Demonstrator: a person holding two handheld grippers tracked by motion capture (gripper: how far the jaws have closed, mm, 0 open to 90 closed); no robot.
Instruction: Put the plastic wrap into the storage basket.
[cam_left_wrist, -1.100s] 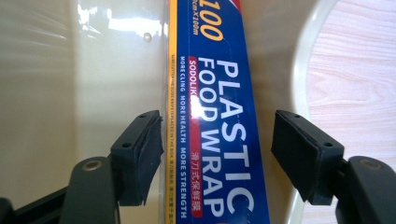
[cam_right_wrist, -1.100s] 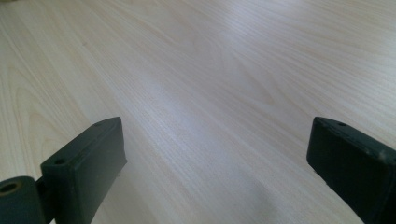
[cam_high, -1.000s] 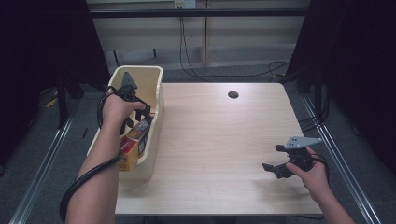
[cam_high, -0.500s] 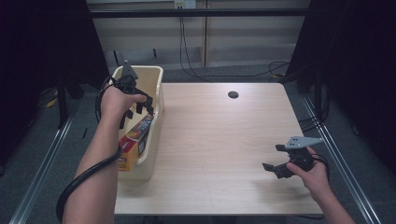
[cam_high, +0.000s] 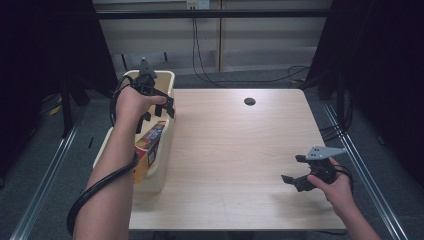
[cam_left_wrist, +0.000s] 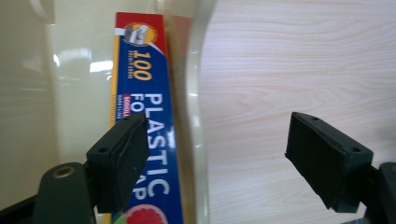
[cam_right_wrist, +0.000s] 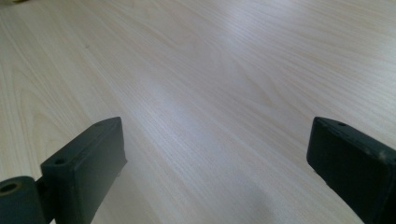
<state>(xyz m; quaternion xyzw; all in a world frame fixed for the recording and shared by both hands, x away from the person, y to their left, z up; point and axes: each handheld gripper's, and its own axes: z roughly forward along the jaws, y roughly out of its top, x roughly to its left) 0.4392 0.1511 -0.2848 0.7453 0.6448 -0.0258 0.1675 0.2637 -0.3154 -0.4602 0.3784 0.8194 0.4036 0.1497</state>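
A pale wooden tabletop (cam_high: 235, 150) sits in a dim room with dark curtains at both sides and cables along the back wall. Hanging off its left edge is a cream plastic bin (cam_high: 159, 150), and standing on edge inside it, against the wall nearest the tabletop, is the box of plastic wrap (cam_high: 146, 152).

Your left gripper (cam_high: 159, 107) has just let that box go: a second ago it was down in the bin at the box, and now it has lifted above the rim, its jaws having just been opening, with nothing between them. I judge the box to be delivered, so this hand's part looks done and it is free to come back over the tabletop.

From the left gripper view, the box (cam_left_wrist: 144, 121) lies below and beyond the jaws, under the left pad (cam_left_wrist: 122, 163) and apart from it, while the bin's wall (cam_left_wrist: 198, 112) runs up between the two pads and bare wood lies under the right one.

Your right gripper (cam_high: 300, 172) hovers near the front right corner of the tabletop, jaws wide open over bare wood, holding nothing, where it was a second ago.
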